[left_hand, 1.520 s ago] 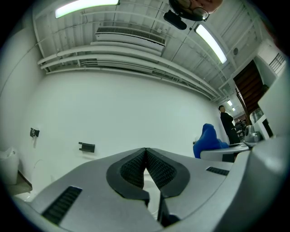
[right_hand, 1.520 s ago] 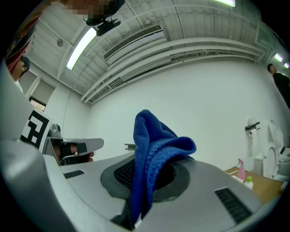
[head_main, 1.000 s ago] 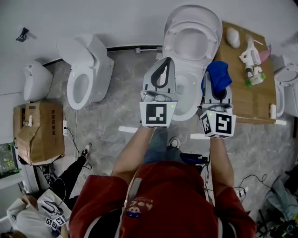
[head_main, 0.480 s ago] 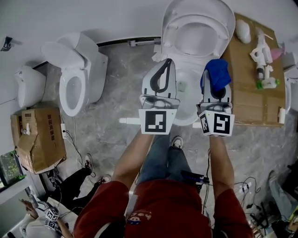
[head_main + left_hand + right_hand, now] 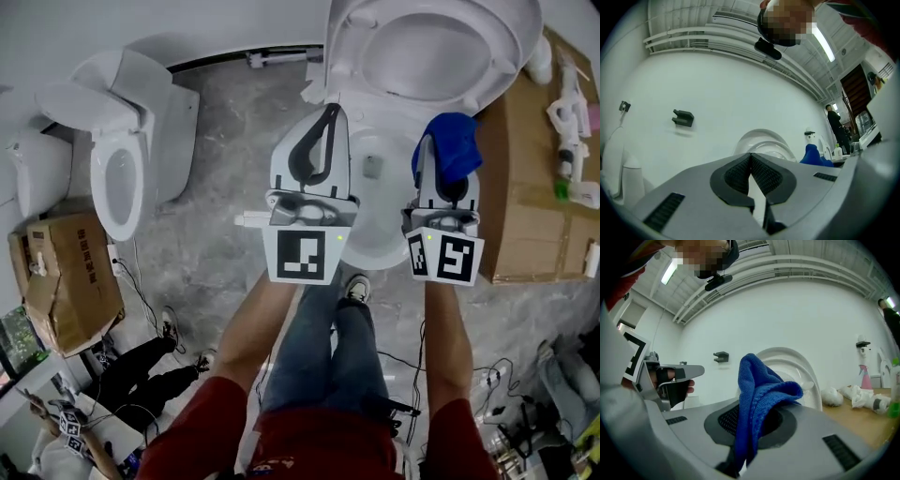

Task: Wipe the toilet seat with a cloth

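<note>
A white toilet [image 5: 380,234] with its lid [image 5: 441,52] and seat raised stands in front of me in the head view. My left gripper [image 5: 328,117] hovers over the bowl's left side, shut and empty. In the left gripper view its pads [image 5: 761,176] meet at the tips, with the raised lid [image 5: 761,143] behind them. My right gripper [image 5: 441,155] is over the bowl's right side, shut on a blue cloth [image 5: 452,145]. In the right gripper view the blue cloth [image 5: 759,394] bunches up out of the jaws and the lid [image 5: 797,364] rises behind it.
A second white toilet [image 5: 117,150] stands to the left and a cardboard box [image 5: 61,281] lies further left. A cardboard sheet [image 5: 539,178] with spray bottles [image 5: 574,112] lies right of the toilet. Cables and another person's legs [image 5: 141,370] are at the lower left.
Both grippers have come down toward the toilet, which now looks larger and closer. The lid has shifted up and right in the picture. The cloth stays in the right gripper.
</note>
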A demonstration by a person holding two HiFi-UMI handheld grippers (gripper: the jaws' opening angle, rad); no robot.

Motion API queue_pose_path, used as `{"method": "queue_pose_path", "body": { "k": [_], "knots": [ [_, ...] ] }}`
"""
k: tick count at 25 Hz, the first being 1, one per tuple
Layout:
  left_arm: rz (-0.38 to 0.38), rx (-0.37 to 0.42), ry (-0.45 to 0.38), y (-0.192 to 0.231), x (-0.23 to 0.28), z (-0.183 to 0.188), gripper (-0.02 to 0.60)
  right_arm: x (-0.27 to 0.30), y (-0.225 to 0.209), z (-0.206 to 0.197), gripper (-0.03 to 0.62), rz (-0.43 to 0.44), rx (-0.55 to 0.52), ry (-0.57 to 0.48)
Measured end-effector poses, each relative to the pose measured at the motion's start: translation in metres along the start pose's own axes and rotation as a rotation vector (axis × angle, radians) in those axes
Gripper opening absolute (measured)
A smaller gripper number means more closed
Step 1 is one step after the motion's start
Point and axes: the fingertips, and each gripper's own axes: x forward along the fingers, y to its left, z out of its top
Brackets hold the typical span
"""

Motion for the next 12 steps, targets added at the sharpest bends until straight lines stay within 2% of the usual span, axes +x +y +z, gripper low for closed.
{"method": "queue_pose_path", "body": {
  "k": [12],
  "knots": [
    [0.0,0.001,-0.004,0.021,0.017,-0.124,0.015,0.045,-0.014,-0.146,0.054,-0.021,0.035,0.054]
  ]
}}
